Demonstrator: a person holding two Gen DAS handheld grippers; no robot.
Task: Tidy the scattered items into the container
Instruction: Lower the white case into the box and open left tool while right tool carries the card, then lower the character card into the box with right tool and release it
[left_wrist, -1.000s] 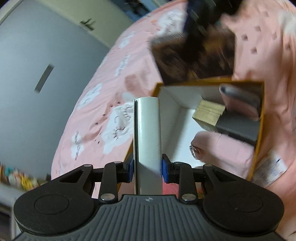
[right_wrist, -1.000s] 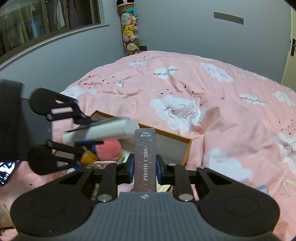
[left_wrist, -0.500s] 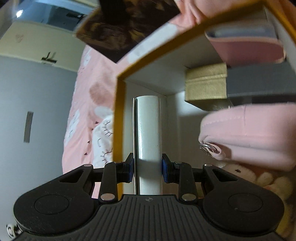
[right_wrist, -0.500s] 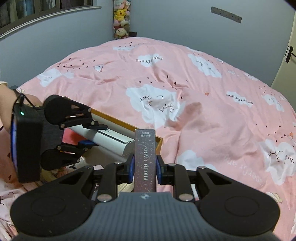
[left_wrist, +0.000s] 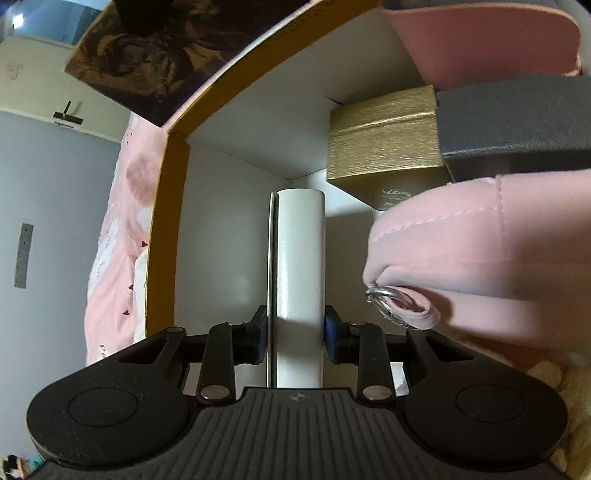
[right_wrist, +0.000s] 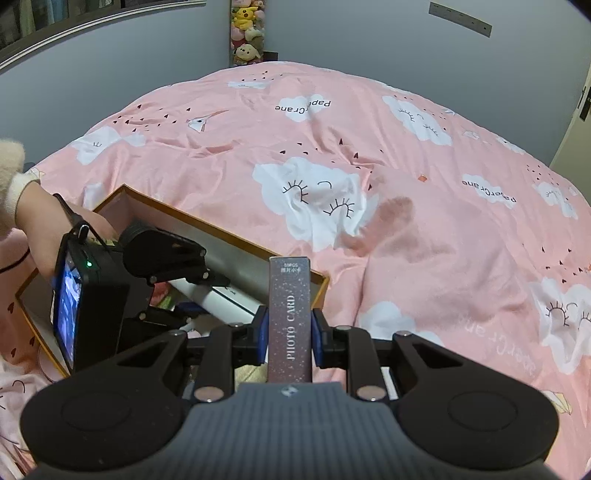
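My left gripper (left_wrist: 295, 328) is shut on a long white box (left_wrist: 300, 258) and holds it low inside the orange-rimmed cardboard box (left_wrist: 166, 229), pointing at its far corner. In the right wrist view the left gripper (right_wrist: 199, 280) reaches into that cardboard box (right_wrist: 236, 240) with the white box (right_wrist: 229, 295). My right gripper (right_wrist: 289, 332) is shut on a dark sparkly photo card box (right_wrist: 290, 314), held above the bed just right of the cardboard box.
Inside the cardboard box lie a gold box (left_wrist: 384, 147), a grey box (left_wrist: 517, 122), a pink pouch (left_wrist: 480, 258) with a metal ring and another pink item (left_wrist: 487, 40). A dark picture card (left_wrist: 147, 55) lies beyond the rim. The pink cloud-print duvet (right_wrist: 406, 184) spreads around.
My left gripper has pushed the white box deeper into the cardboard box, toward its far corner. My right gripper has kept its grip on the photo card box and shifted slightly closer to the box.
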